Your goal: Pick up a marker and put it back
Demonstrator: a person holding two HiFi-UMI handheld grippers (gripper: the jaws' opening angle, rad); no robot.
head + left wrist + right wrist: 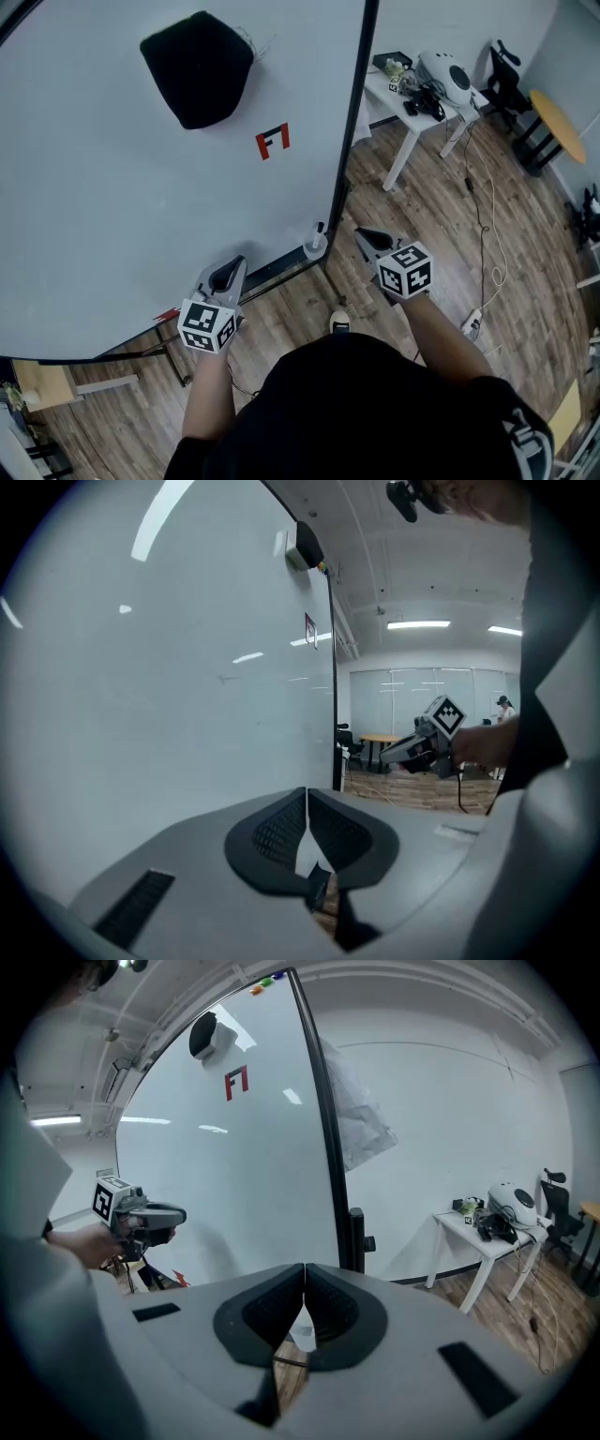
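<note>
While the person stands facing it, the big whiteboard fills most of the head view. A white table stands off to its right. A black eraser sticks high on the board. The left gripper and the right gripper are held near the board's bottom edge. Each is pinched tight with nothing inside. A red mark sits just below the eraser. A small white thing stands at the board's bottom corner, between the grippers. I cannot tell if it is the marker.
</note>
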